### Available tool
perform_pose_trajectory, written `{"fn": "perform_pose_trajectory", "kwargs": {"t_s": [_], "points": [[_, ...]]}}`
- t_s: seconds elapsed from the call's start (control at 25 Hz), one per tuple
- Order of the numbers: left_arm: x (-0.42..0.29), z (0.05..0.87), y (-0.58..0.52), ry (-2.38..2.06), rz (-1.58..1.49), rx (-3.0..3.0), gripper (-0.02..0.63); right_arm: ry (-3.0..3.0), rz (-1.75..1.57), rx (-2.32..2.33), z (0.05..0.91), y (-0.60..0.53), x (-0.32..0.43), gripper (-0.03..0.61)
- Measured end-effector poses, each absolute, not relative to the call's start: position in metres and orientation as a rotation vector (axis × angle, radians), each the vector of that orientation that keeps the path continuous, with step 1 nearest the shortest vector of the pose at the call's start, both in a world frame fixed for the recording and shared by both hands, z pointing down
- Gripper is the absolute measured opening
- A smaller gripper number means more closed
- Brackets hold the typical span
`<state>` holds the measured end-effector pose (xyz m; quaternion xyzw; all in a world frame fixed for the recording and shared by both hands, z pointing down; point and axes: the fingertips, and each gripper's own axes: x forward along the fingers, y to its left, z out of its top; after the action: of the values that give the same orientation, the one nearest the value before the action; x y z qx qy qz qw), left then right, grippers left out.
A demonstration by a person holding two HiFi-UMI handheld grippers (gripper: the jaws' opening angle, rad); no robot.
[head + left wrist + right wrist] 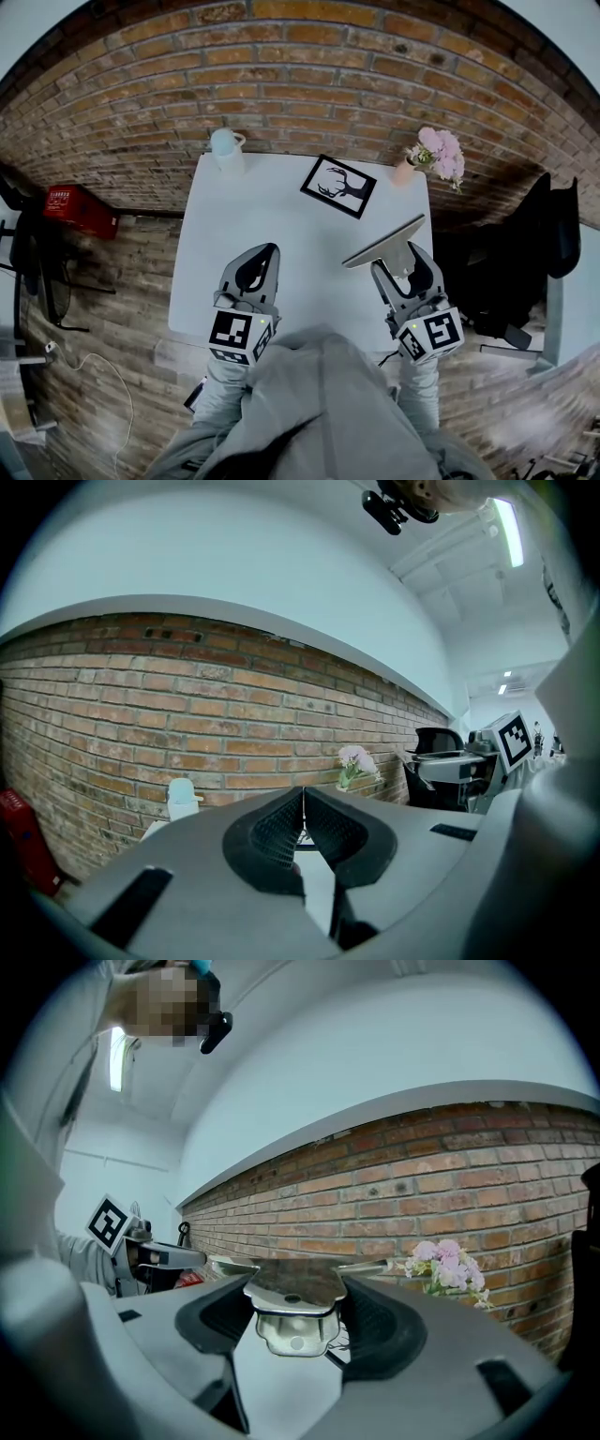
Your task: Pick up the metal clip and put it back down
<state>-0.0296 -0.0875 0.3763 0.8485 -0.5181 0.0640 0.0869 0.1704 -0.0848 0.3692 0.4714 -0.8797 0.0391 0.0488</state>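
The left hand-held gripper point(266, 251) hovers over the bench point(281, 211), jaws pressed together and empty. The right hand-held gripper point(405, 259) pinches the metal clip point(384, 242), whose long bar lies crosswise to the jaws, above the bench's right front. How high it hangs is unclear.

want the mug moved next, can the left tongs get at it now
Probably yes: only bare table lies between the left tongs and the mug, though they must open first.
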Motion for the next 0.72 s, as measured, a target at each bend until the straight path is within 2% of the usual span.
{"fn": "perform_pose_trajectory", "kwargs": {"t_s": [0.72], "points": [[-0.0243, 0.3828, -0.0866, -1.525, 0.196, 2.516, 0.028, -2.666, 0.124, 1.364, 0.3791, -0.083, 0.1641, 0.299]]}}
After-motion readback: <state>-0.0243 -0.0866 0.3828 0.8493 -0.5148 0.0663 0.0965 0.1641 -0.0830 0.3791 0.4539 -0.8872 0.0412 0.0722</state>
